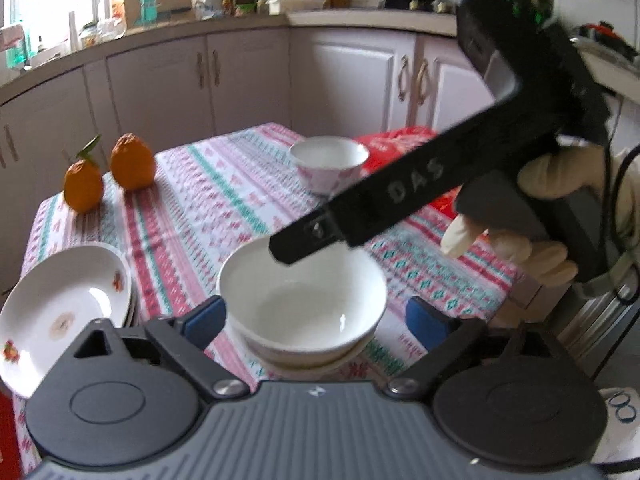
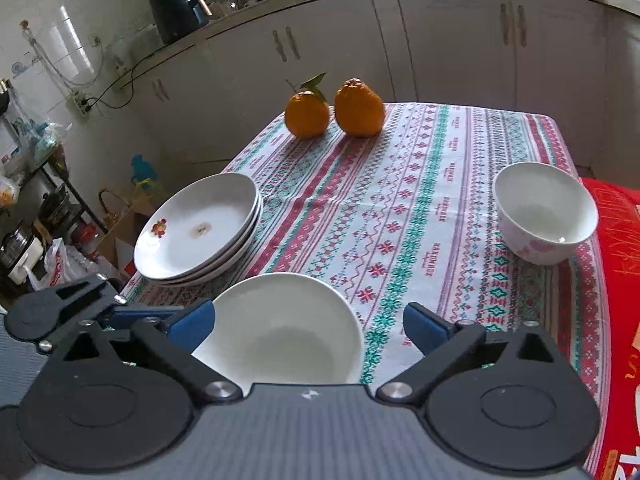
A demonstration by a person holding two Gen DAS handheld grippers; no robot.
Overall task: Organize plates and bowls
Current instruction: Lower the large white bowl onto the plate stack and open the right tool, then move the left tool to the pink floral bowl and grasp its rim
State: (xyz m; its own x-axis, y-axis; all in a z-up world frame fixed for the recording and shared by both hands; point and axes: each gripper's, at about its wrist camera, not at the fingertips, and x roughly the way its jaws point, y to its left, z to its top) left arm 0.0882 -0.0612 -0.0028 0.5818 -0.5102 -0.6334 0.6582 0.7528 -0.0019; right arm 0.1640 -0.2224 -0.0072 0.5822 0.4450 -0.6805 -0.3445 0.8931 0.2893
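Note:
A white bowl (image 1: 304,300) (image 2: 280,332) sits nested on another bowl near the table's front edge. My left gripper (image 1: 316,320) is open, its blue pads on either side of the bowl, not touching it. My right gripper (image 2: 310,326) is open above the same bowl; its black body (image 1: 400,196) reaches over the bowl in the left wrist view. A stack of white plates (image 1: 60,312) (image 2: 200,228) stands at the left. A pink-patterned bowl (image 1: 328,162) (image 2: 546,212) stands alone at the far right.
Two oranges (image 1: 106,172) (image 2: 336,110) sit at the table's far left corner. A red cloth (image 2: 616,280) covers the right edge of the patterned tablecloth (image 2: 420,200). Kitchen cabinets (image 1: 240,76) stand behind the table.

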